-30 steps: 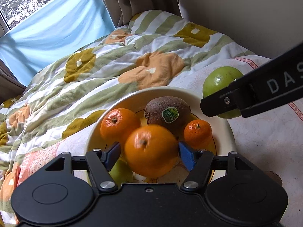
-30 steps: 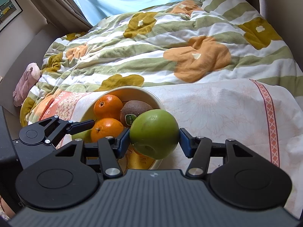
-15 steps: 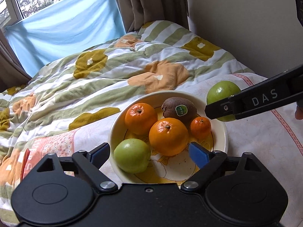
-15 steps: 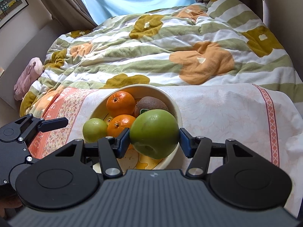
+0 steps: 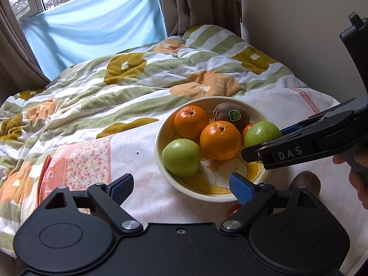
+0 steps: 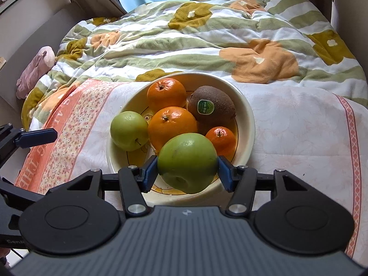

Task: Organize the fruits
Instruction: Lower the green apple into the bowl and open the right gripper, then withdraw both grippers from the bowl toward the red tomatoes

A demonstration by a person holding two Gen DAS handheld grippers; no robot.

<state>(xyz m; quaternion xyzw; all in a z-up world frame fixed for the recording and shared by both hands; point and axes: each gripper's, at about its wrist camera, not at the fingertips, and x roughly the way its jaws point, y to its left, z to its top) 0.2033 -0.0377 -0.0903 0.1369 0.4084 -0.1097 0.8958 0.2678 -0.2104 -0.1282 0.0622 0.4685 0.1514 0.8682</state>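
Note:
A cream bowl (image 6: 249,124) (image 5: 161,161) sits on a cloth-covered surface. It holds two oranges (image 6: 171,125), a small mandarin (image 6: 220,136), a kiwi with a sticker (image 6: 211,107) and a green apple (image 6: 128,131) (image 5: 181,157). My right gripper (image 6: 187,169) is shut on a second green apple (image 6: 187,162) (image 5: 262,133) and holds it over the bowl's near side. My left gripper (image 5: 181,187) is open and empty, drawn back to the left of the bowl.
Another kiwi (image 5: 307,181) lies on the cloth right of the bowl, with a bit of something red (image 5: 231,211) under my left gripper. A flowered striped quilt (image 6: 207,34) covers the bed behind. A pink plush toy (image 6: 36,69) lies far left.
My left gripper let go of an orange in the bowl, opened and pulled back to the left. My right gripper carried the green apple from beside the bowl to over it.

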